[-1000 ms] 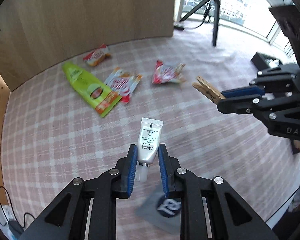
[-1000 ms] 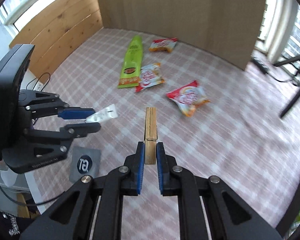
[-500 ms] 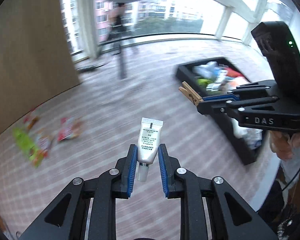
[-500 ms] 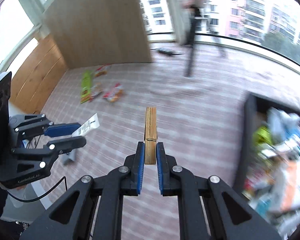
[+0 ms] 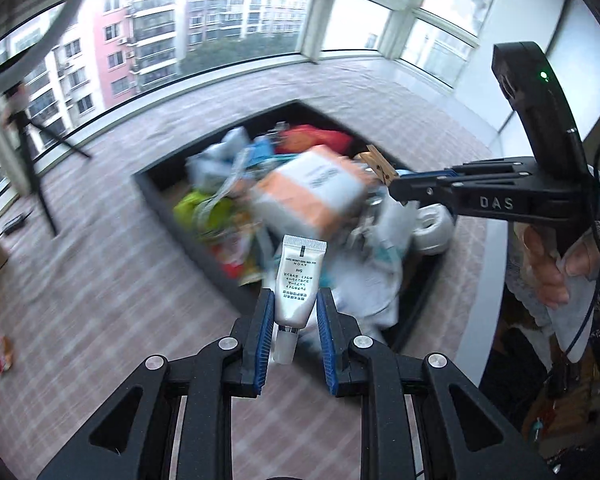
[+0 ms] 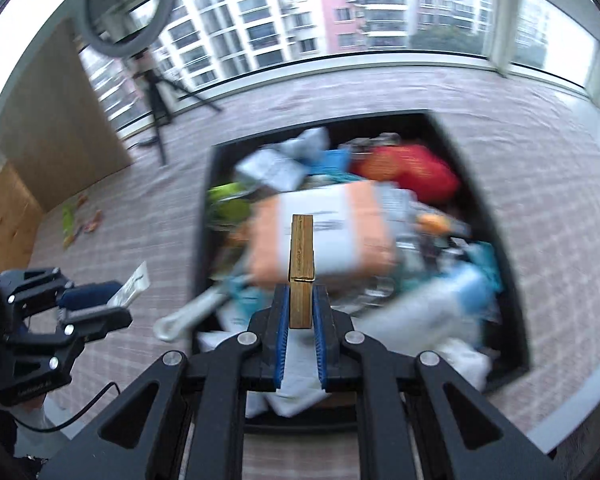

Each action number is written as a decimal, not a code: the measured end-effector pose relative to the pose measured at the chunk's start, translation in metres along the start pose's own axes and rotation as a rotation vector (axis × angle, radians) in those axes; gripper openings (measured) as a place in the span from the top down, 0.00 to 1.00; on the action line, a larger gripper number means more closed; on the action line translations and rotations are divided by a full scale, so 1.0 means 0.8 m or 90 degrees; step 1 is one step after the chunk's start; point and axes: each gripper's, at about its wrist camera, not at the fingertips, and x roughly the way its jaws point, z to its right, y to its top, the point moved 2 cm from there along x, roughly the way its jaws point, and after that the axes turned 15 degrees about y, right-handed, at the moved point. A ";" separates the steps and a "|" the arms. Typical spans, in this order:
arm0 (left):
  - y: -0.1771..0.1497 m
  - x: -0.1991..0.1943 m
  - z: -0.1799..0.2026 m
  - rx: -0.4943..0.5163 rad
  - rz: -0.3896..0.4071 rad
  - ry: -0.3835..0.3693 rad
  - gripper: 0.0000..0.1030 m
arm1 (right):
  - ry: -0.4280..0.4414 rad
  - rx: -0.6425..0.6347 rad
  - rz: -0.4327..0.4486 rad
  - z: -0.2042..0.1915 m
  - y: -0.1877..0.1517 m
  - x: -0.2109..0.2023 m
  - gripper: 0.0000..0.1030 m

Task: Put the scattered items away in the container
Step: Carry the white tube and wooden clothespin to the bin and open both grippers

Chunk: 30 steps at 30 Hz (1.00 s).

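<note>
My left gripper (image 5: 293,306) is shut on a small white tube (image 5: 299,280) with black print, held just short of the near edge of the black container (image 5: 156,184). My right gripper (image 6: 301,308) is shut on a wooden clothespin (image 6: 301,258) and holds it over the black container (image 6: 516,320), which is piled with blurred items, among them an orange and white box (image 6: 324,232). The right gripper with the clothespin (image 5: 378,166) shows in the left wrist view, over the container. The left gripper with the tube (image 6: 134,290) shows at the left of the right wrist view.
The container sits on a pink checked cloth (image 5: 100,300). Several snack packets (image 6: 76,220) lie far off on the cloth by a wooden panel (image 6: 56,140). A tripod (image 6: 160,92) stands by the windows. The table edge (image 5: 476,300) runs just right of the container.
Both grippers have swung from the snack packets towards the container, which now fills the middle of both views. Tube and clothespin stay held.
</note>
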 end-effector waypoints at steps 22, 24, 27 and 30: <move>0.020 0.011 -0.010 -0.079 -0.020 0.040 0.48 | -0.043 0.026 0.055 0.056 0.029 -0.034 0.59; 0.009 0.008 -0.024 -0.092 -0.023 0.055 0.48 | -0.030 0.014 0.053 0.044 0.032 -0.028 0.57; -0.011 0.002 -0.045 -0.113 -0.030 0.075 0.48 | -0.010 -0.014 0.043 0.018 0.037 -0.013 0.51; -0.033 -0.008 -0.072 -0.142 -0.031 0.099 0.47 | 0.009 -0.040 0.029 -0.010 0.042 0.004 0.51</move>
